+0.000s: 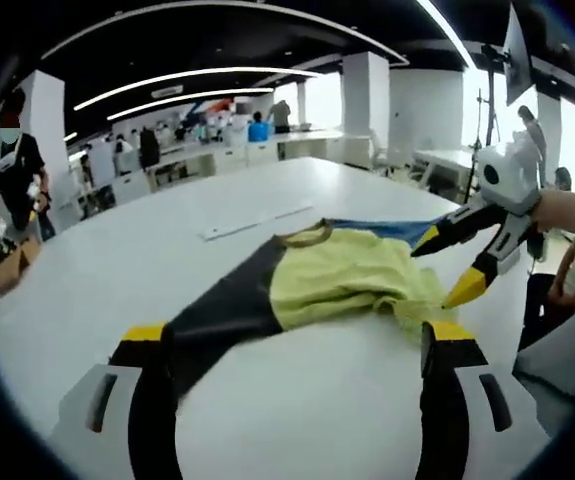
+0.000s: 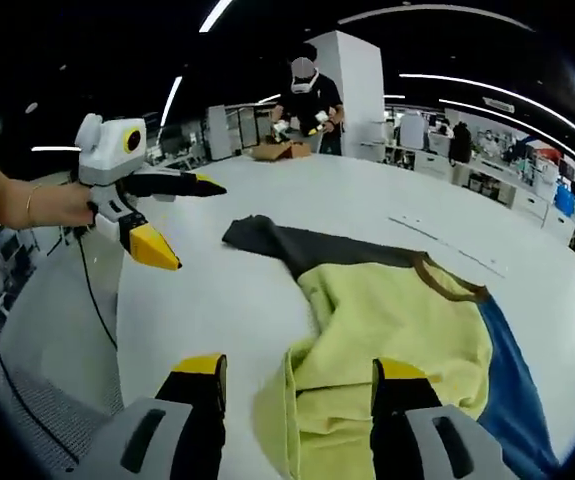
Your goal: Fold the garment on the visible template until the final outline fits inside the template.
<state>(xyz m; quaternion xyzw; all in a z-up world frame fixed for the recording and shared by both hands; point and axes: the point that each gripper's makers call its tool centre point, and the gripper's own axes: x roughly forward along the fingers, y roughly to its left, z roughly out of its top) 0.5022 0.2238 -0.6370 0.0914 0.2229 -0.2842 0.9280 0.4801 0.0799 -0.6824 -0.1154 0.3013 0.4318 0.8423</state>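
Yellow-tipped left tongs point(image 1: 292, 345) stand wide open with nothing between them, the dark sleeve of the shirt point(image 1: 307, 280) lying just ahead. That shirt, yellow in the middle with a blue side and a brown collar, lies crumpled on the white tabletop point(image 1: 267, 420) near its edge. Right tongs point(image 2: 302, 375) gape open too, holding nothing, above the yellow cloth. Farther along the tabletop lies a pale strip point(image 1: 257, 221). A person point(image 2: 305, 95) stands by a cardboard box point(image 2: 279, 150) at the far edge.

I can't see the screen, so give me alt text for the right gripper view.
A yellow, dark grey and blue garment lies crumpled on a white table, between the open right gripper and the open left gripper.
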